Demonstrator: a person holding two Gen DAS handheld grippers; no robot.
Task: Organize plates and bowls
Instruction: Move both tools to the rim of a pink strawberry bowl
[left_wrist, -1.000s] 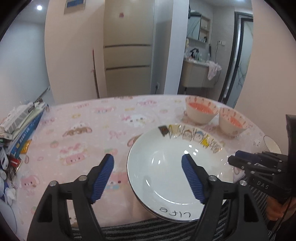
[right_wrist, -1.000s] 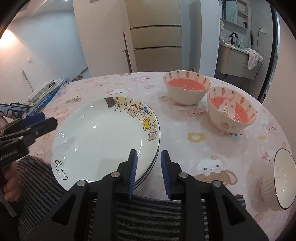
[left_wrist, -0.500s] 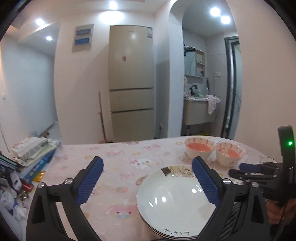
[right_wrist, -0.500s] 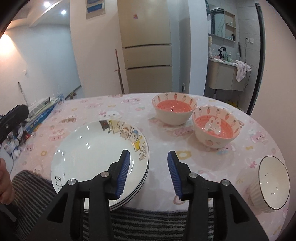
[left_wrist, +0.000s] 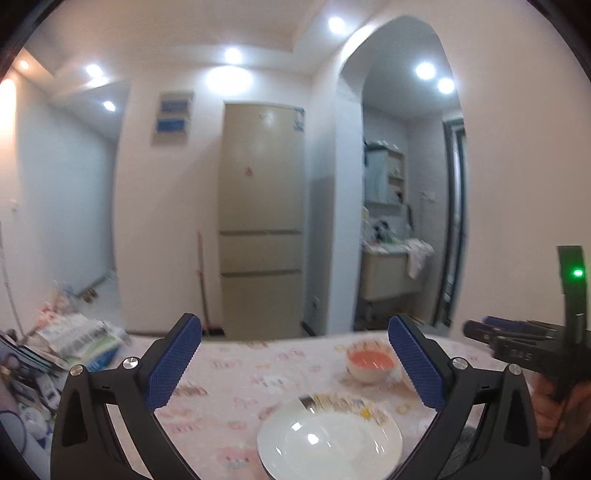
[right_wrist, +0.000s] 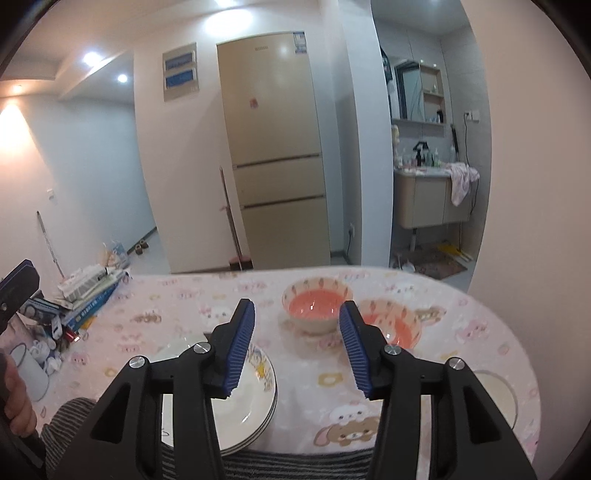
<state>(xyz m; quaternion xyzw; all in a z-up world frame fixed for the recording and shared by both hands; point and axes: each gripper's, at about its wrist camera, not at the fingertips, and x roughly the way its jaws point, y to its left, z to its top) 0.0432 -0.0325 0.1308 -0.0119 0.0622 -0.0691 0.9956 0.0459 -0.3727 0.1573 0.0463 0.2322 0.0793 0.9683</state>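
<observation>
A stack of white plates (left_wrist: 328, 439) with a cartoon print on the rim sits at the table's near edge. The right wrist view shows the plate stack (right_wrist: 255, 398) below the left finger. Two pink carrot-patterned bowls (right_wrist: 317, 304) (right_wrist: 400, 326) stand side by side further back. A white ribbed bowl (right_wrist: 495, 398) is at the right edge. My left gripper (left_wrist: 293, 328) hangs above the plates, open wide and empty. My right gripper (right_wrist: 295, 308) is also raised, and its jaws are opening with nothing between them.
A pile of books and boxes (right_wrist: 92, 291) crowds the table's left side, with a white mug (right_wrist: 29, 365) nearer. The pink cartoon tablecloth (right_wrist: 177, 306) covers the round table. Striped fabric (right_wrist: 295, 461) lies along the near edge. A tall fridge (right_wrist: 273, 166) stands behind.
Both grippers rose and tipped up, so the plates and bowls dropped lower in both views. The left jaws spread wider, and the right jaws went from nearly shut to apart.
</observation>
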